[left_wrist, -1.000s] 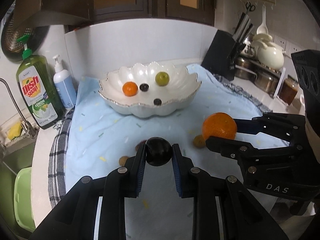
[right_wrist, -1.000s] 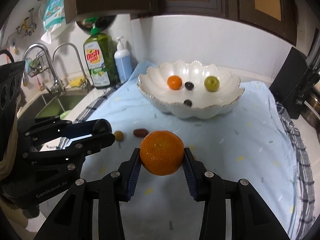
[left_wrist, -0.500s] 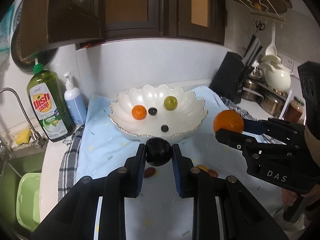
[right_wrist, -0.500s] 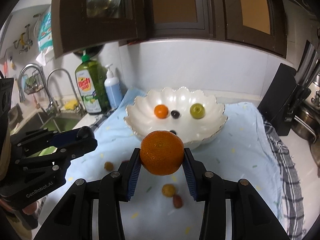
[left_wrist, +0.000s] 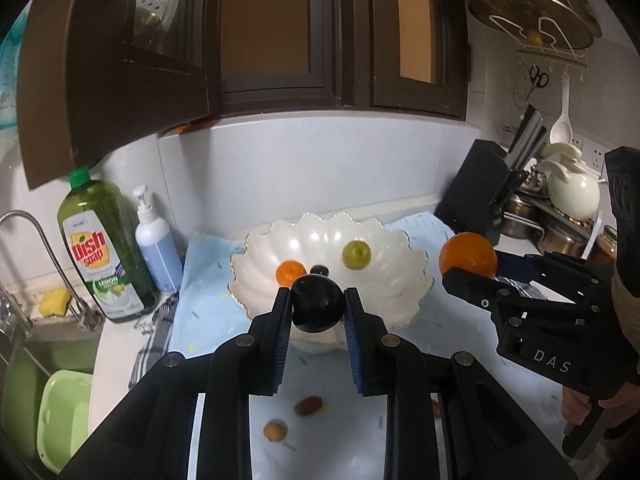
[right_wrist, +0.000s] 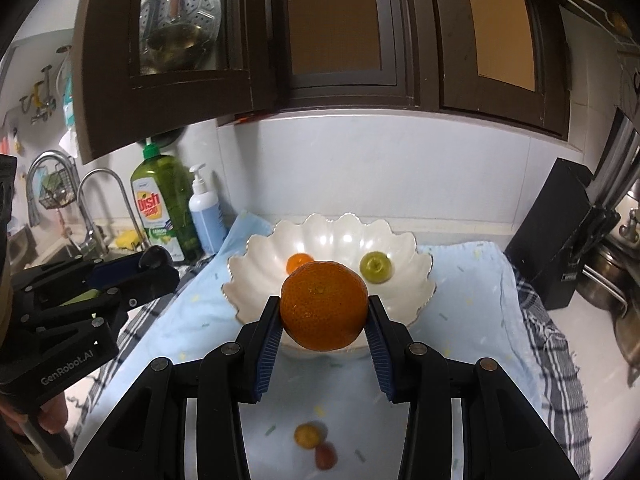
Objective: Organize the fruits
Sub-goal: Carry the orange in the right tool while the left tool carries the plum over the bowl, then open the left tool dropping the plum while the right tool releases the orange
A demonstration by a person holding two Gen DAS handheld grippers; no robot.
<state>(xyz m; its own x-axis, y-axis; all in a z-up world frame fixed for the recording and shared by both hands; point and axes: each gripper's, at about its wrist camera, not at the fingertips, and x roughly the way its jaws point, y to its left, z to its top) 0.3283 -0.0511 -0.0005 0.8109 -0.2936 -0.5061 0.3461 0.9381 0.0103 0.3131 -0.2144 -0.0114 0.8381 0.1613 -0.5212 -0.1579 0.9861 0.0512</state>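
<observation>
In my left claw (left_wrist: 318,309) I pinch a dark round fruit (left_wrist: 318,303), black and shiny, between the two blue pads. In my right claw (right_wrist: 323,318) I pinch a big orange (right_wrist: 323,311), and the pads press on both of its sides. Both fruits are in the air, above the near rim of the white scalloped bowl (right_wrist: 416,280). The two claws are side by side, the right one a little apart from the left.

Inside the bowl lie a small orange fruit (left_wrist: 290,272), a green round fruit (left_wrist: 356,255) and a small dark fruit (left_wrist: 320,269).

The bowl stands on a light blue cloth (right_wrist: 472,280) that covers the surface. On this cloth, under my claws, some small fruits remain: a yellow-brown one (left_wrist: 274,430), a reddish oval one (left_wrist: 308,405), and in the right view a small orange one (right_wrist: 307,435) touching a red one (right_wrist: 325,455).

Behind, to the left, a green dish soap bottle (left_wrist: 100,248) and a white pump bottle (left_wrist: 157,242) stand near the sink.
</observation>
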